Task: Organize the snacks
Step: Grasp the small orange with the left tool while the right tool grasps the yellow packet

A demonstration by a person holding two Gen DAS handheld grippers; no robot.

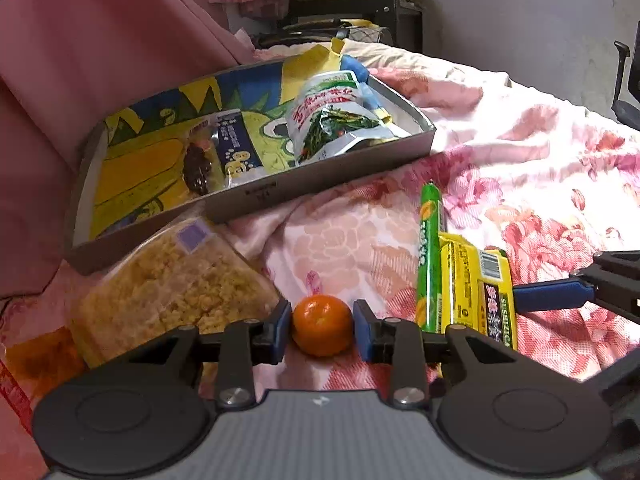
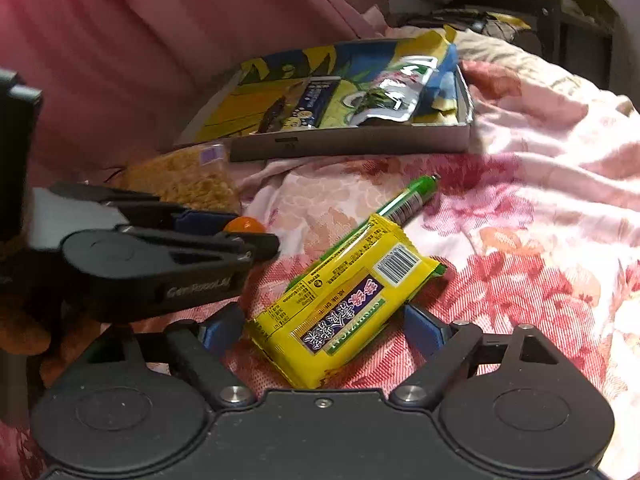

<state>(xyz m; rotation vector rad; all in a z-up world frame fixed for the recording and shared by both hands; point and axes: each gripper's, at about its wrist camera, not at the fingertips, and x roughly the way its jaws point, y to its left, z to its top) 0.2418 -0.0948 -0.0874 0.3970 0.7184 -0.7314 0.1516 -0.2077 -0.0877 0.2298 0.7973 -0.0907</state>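
Snack packet (image 2: pixel 344 300) reads "SHISHIZICAI", perhaps; left gripper (image 1: pixel 322 326) pinches orange (image 1: pixel 322 324).

Your two wrist cameras look steeply down at close range; both views share the far tray (image 1: pixel 248 196) (image 2: pixel 352 144) and floral bedspread (image 1: pixel 520 168) (image 2: pixel 520 216).

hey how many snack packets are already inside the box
2: a dark blue packet near the middle of the box, and a green-and-white pouch at its right end. Others may be hidden beneath.
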